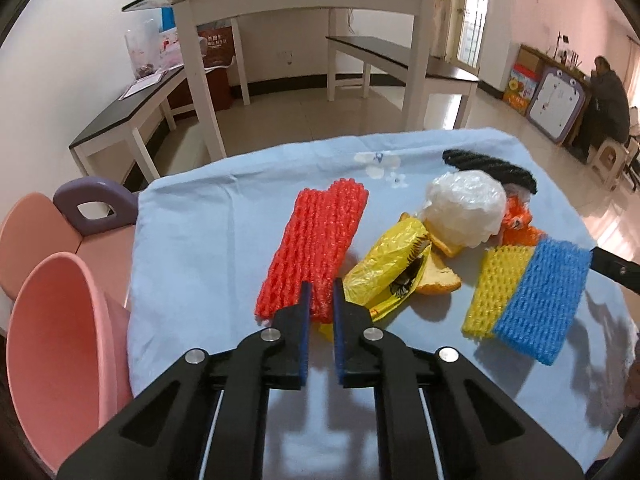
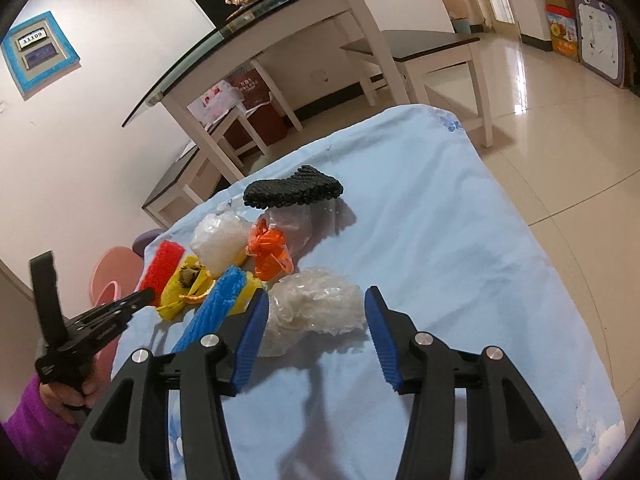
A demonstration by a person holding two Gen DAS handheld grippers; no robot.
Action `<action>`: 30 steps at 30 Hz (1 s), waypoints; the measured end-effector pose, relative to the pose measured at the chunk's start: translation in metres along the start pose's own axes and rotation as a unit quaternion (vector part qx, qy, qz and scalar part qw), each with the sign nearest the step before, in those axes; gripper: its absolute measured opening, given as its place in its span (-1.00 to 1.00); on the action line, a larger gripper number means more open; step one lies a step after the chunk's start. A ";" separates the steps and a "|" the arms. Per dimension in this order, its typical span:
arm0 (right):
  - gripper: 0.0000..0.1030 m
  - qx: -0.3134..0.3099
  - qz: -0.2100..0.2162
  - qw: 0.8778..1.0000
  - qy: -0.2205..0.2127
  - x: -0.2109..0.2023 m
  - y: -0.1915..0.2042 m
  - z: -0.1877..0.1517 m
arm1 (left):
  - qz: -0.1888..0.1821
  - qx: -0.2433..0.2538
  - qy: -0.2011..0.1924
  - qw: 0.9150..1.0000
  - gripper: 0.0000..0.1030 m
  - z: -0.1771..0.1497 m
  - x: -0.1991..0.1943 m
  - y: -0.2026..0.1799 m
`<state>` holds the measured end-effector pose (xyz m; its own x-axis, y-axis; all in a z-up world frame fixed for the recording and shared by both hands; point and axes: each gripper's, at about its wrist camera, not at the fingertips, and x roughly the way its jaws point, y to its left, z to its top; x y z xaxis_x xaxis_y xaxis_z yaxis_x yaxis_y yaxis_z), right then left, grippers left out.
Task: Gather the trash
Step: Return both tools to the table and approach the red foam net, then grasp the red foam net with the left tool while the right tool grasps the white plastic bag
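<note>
- Left claw (image 1: 320,300): black plastic frame with two narrow fingers, each faced by a ribbed blue pad (image 1: 341,320).
- Round silver screws (image 1: 270,335) sit at the finger pivots, and thin white rods run along the frame.
- Right claw (image 2: 316,312): same black frame, silver screws and blue ribbed pads (image 2: 382,336).
- Hand (image 2: 70,394) on the left claw's black handle; purple sleeve (image 2: 28,420).

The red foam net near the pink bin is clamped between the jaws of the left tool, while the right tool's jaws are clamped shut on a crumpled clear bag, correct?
Not quite. In the right wrist view the right gripper has its jaws standing wide, either side of the crumpled clear bag, not clamped on it. The rest holds: the left gripper has pinched the red foam net beside the pink bin.
</note>
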<state>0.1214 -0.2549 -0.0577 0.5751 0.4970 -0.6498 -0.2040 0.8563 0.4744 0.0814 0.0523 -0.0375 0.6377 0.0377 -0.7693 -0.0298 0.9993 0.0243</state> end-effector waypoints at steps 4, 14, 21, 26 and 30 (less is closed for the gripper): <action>-0.04 -0.021 -0.002 0.999 -0.023 -0.008 0.011 0.010 | -0.008 -0.009 -0.016 1.000 -0.83 -0.003 -0.018 0.003; -0.02 -0.095 0.041 0.994 -0.023 0.012 0.081 0.034 | -0.023 -0.024 -0.045 0.998 -0.83 -0.019 -0.053 0.004; -0.02 -0.131 0.015 0.991 0.025 0.056 0.117 0.046 | -0.025 -0.041 -0.043 0.998 -0.83 -0.031 -0.063 0.015; -0.02 -0.129 -0.012 0.990 0.058 0.082 0.118 0.045 | -0.026 -0.051 -0.039 0.998 -0.83 -0.037 -0.063 0.021; -0.22 -0.130 -0.018 0.989 0.071 0.092 0.113 0.041 | -0.029 -0.055 -0.038 0.997 -0.83 -0.040 -0.063 0.022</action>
<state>0.1838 -0.1180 -0.0395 0.4721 0.4648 -0.7491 -0.3939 0.8714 0.2925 0.0096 0.0716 -0.0141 0.6975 -0.0153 -0.7164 -0.0724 0.9931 -0.0917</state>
